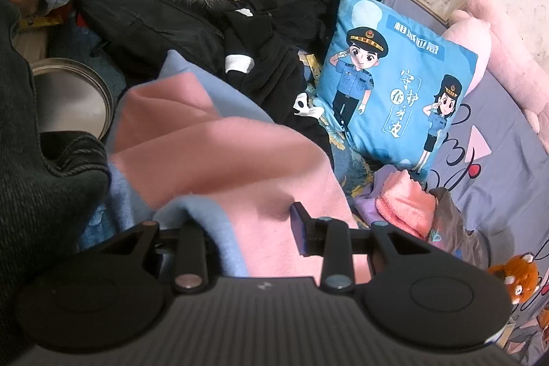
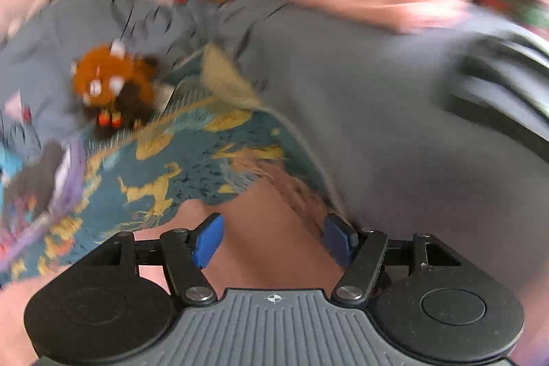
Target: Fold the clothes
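Left hand-held gripper point(image 1: 240, 228): my jaws are clamped on a bunched fold of the garment point(image 1: 219, 153), cloth filling the gap between them.

Right hand-held gripper point(image 2: 272, 237): my jaws stand apart with nothing pinched; pink cloth point(image 2: 274, 249) lies below the gap, untouched by the pads as far as I can tell. This view is blurred.

Risks:
- With only my left grip on it, the garment may sag and the fold slide out of line.
- The loose far end may drag over the black clothes point(image 1: 178, 30) just beyond it and catch.
- Re-gripping in a blur, I may pinch the bedspread point(image 2: 164, 167) instead of the cloth.

Garment: soft fleece, pink on one face, light blue on the other, lying in thick overlapping folds on the bed, rising from my left jaws toward the pillow point(image 1: 394, 81). Not yet a tidy fold, I judge.
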Demonstrator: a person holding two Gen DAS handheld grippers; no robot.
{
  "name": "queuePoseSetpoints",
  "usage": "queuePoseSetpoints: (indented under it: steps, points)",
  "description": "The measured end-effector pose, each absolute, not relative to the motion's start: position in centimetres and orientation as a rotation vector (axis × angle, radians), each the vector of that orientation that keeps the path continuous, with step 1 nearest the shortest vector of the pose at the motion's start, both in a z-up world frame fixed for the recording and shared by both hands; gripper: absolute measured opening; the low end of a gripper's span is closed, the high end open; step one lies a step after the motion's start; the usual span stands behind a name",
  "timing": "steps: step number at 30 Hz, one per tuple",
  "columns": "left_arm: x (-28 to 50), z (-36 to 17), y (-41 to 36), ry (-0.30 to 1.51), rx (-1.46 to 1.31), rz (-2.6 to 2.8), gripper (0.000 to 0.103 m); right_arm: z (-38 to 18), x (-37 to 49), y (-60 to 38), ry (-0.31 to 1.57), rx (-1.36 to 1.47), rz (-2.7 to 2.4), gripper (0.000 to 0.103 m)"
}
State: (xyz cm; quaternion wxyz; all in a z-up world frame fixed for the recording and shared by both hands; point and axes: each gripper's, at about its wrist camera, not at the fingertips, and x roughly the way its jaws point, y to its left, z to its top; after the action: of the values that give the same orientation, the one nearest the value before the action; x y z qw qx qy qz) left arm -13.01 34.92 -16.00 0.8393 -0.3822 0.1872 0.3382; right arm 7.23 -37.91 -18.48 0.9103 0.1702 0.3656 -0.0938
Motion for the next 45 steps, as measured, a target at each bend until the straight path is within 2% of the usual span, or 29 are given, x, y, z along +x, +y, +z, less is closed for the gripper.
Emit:
queuePoseSetpoints:
  steps: [5,9,10,11,12,13,20,21,22,23,24,25,26,28,29,33,35,40,45]
  points:
    - [-12.9,-16.1,34.9,0.399,-0.810,0.733,0.036,-22.2,15.6,-38.4,0.925,0.326,-0.160,0.063]
    - [-12.8,-16.1,34.9,0.402,-0.811,0.741,0.037,-24.6,17.7,-37.5,1.008,0.306,-0.162,0.061]
    - [-12.8,-16.2,34.9,0.402,-0.812,0.741,0.037,-24.9,17.7,-37.2,1.001,0.299,-0.175,0.055]
    - [-12.8,-16.2,35.0,0.402,-0.813,0.742,0.037,-25.3,17.6,-36.8,0.994,0.292,-0.188,0.044]
    - [-12.8,-16.2,35.0,0.402,-0.814,0.742,0.037,-25.1,17.6,-36.8,0.981,0.283,-0.204,0.021]
    - [-12.8,-16.2,35.0,0.403,-0.815,0.743,0.037,-24.8,17.6,-36.8,0.969,0.275,-0.220,0.005]
    - [-12.8,-16.3,35.1,0.404,-0.821,0.747,0.037,-19.3,15.9,-39.3,0.747,0.234,-0.337,0.007]
    - [-12.8,-16.3,35.1,0.405,-0.822,0.747,0.037,-19.4,16.5,-39.5,0.784,0.230,-0.318,0.010]
    - [-12.8,-16.3,35.1,0.405,-0.823,0.748,0.037,-19.6,17.1,-39.7,0.825,0.226,-0.298,0.020]
    - [-12.8,-16.3,35.2,0.405,-0.824,0.749,0.037,-20.3,18.0,-39.9,0.914,0.213,-0.298,0.025]
    - [-12.8,-16.3,35.2,0.405,-0.825,0.747,0.037,-20.8,18.6,-40.0,0.972,0.189,-0.323,0.028]
    - [-12.8,-16.3,35.2,0.405,-0.826,0.746,0.037,-20.9,18.6,-40.1,0.970,0.170,-0.354,0.027]
    - [-12.8,-16.3,35.2,0.404,-0.827,0.744,0.037,-20.5,18.0,-40.2,0.918,0.187,-0.370,0.027]
    - [-12.8,-16.3,35.2,0.404,-0.829,0.742,0.037,-19.2,15.2,-40.5,0.760,0.311,-0.347,0.044]
    - [-12.8,-16.3,35.2,0.404,-0.830,0.740,0.037,-19.0,13.6,-40.7,0.704,0.372,-0.326,0.048]
    - [-12.9,-16.2,35.2,0.402,-0.833,0.734,0.038,-17.7,6.0,-40.6,0.656,0.523,-0.209,0.057]
    - [-12.9,-16.2,35.2,0.400,-0.837,0.728,0.039,-18.3,1.7,-40.6,0.653,0.599,-0.220,0.063]
    - [-13.1,-16.2,35.2,0.397,-0.843,0.713,0.039,-23.6,-8.6,-42.0,0.678,0.940,-0.388,0.063]
    - [-13.0,-16.2,35.1,0.404,-0.842,0.701,0.040,-29.1,-11.4,-42.4,0.615,1.273,-0.444,0.065]
